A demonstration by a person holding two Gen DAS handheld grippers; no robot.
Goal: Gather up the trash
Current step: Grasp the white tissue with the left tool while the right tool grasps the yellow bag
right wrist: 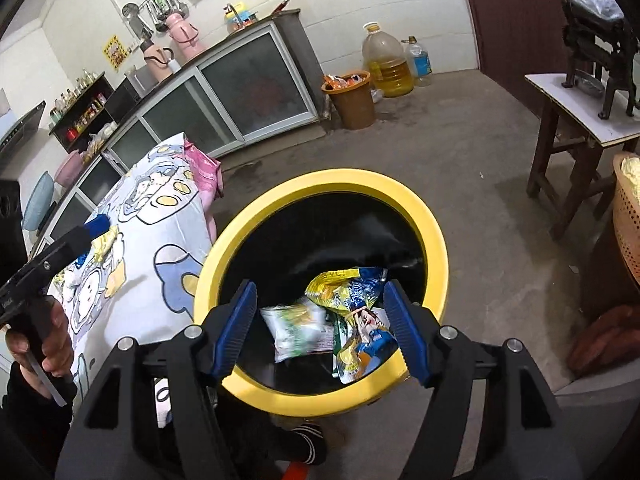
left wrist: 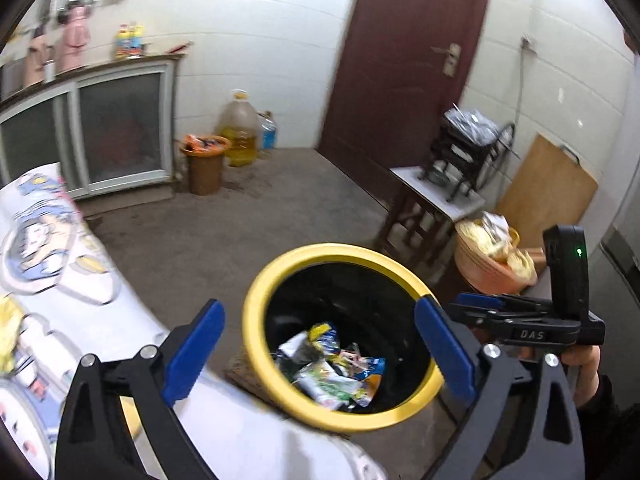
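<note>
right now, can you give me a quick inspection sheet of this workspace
surface: table under a cartoon-print cloth, beside the bin; grey concrete floor.
job's things: yellow-rimmed black bin holding snack wrappers, seen in both views.
clutter: brown bin full of rubbish by the cabinet, oil jug, water bottle.
grippers: left gripper open over the bin, nothing between its fingers; right gripper open over the bin, nothing gripped.
cables: one grey cable down the wall by the door.
surroundings: dark red door, glass-front cabinet, small wooden table, woven basket.
</note>
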